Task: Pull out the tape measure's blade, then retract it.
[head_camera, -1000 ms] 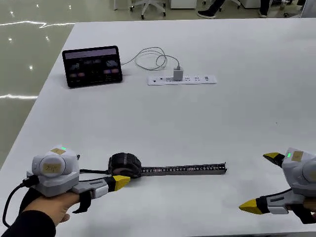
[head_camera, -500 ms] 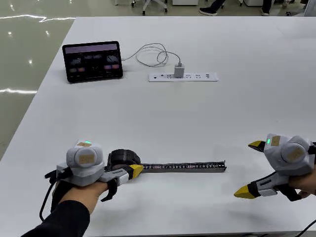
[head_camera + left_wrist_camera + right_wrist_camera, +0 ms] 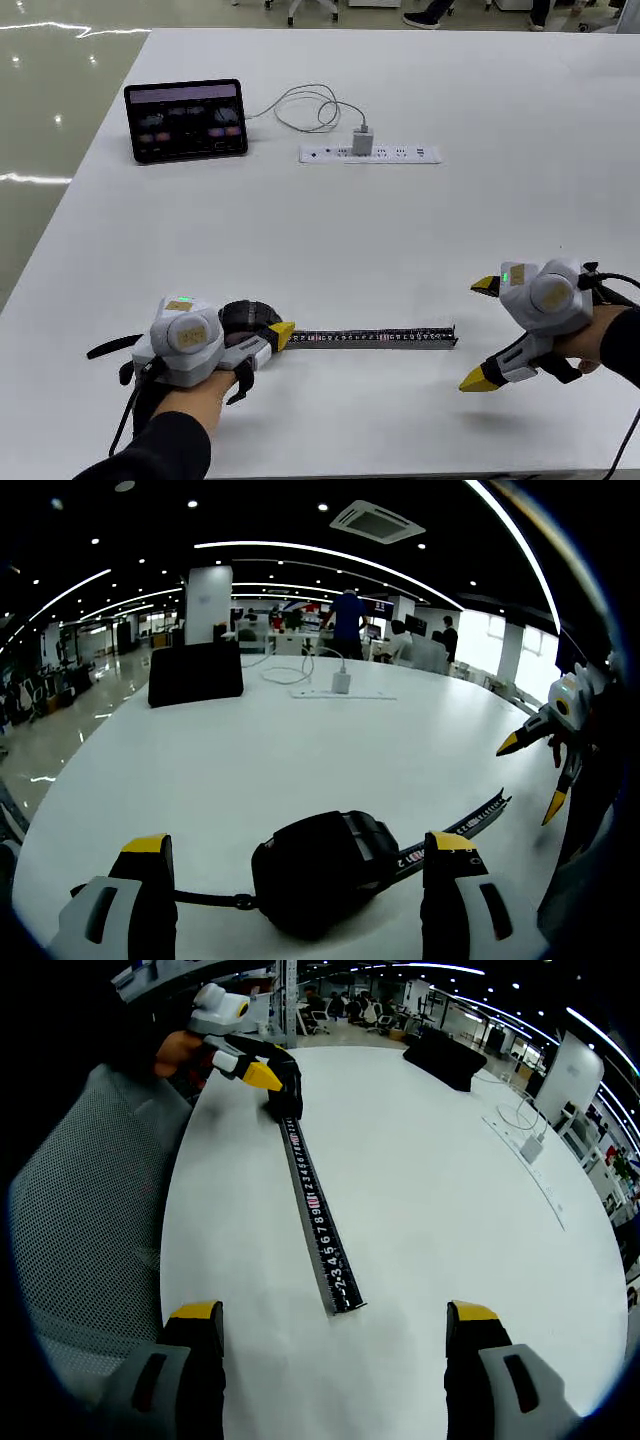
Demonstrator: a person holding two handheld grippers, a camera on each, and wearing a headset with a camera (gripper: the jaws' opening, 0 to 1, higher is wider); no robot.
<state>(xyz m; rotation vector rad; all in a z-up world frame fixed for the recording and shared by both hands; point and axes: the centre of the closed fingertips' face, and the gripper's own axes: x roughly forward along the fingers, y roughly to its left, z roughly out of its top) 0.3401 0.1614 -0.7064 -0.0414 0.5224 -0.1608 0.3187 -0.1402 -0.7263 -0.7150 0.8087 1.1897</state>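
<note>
Lying at the near left of the white surface (image 3: 400, 230), the tape measure case (image 3: 245, 315) has its blade (image 3: 375, 338) drawn out flat toward the right. The left claw (image 3: 298, 844) straddles the case, jaws spread with gaps showing on both sides. The right claw (image 3: 478, 333) hovers wide open just right of the blade tip, not touching it.

My tabletop (image 3: 400, 240) is smooth, matt white. The tape measure case (image 3: 325, 865) looks like matt black plastic, its blade (image 3: 320, 1225) dark and faintly glossy. My left hand-held gripper (image 3: 298, 840) is smooth pale plastic. The tablet (image 3: 186, 120) at eleven o'clock has a glossy screen.
</note>
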